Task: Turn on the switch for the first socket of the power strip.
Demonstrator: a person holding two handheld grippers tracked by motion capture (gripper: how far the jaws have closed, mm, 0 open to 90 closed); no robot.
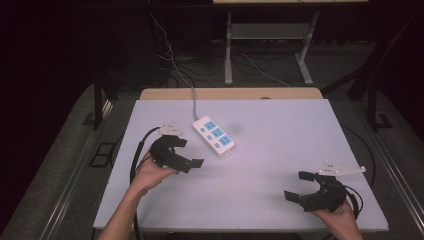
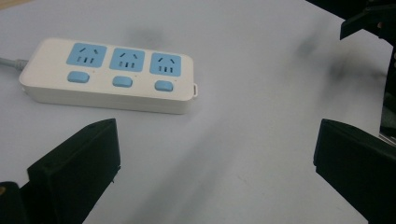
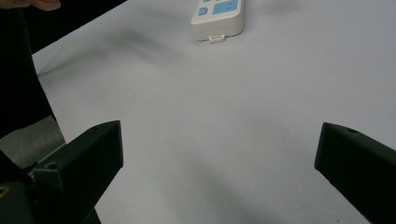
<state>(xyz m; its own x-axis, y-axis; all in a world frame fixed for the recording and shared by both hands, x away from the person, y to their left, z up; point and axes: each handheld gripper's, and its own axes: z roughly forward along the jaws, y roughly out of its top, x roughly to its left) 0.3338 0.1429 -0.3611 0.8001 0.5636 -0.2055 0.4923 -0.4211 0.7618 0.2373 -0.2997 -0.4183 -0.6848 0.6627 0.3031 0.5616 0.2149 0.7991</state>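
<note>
Lying flat on the counter (image 1: 280, 150), the white power strip (image 1: 215, 135) with its three blue sockets sits a little toward eleven o'clock of the middle, its grey cord (image 1: 193, 101) running off toward twelve o'clock over the far edge. The left tool (image 1: 192, 161) hovers just beside the strip at about seven o'clock of it, jaws spread wide and holding nothing; in the left gripper view the strip (image 2: 109, 77) lies ahead of the jaws, apart from both. The right tool (image 1: 300, 185) waits well apart at about four o'clock of the strip, also released and empty.

My judgement of the risks: the strip is light and smooth, so a one-sided nudge could spin or slide it rather than seat it between the jaws. Closing across the top may press one of the blue switches (image 2: 122, 81) — an unwanted toggle. Pulling toward six o'clock could draw the cord taut and twist the strip out of the grip.
</note>
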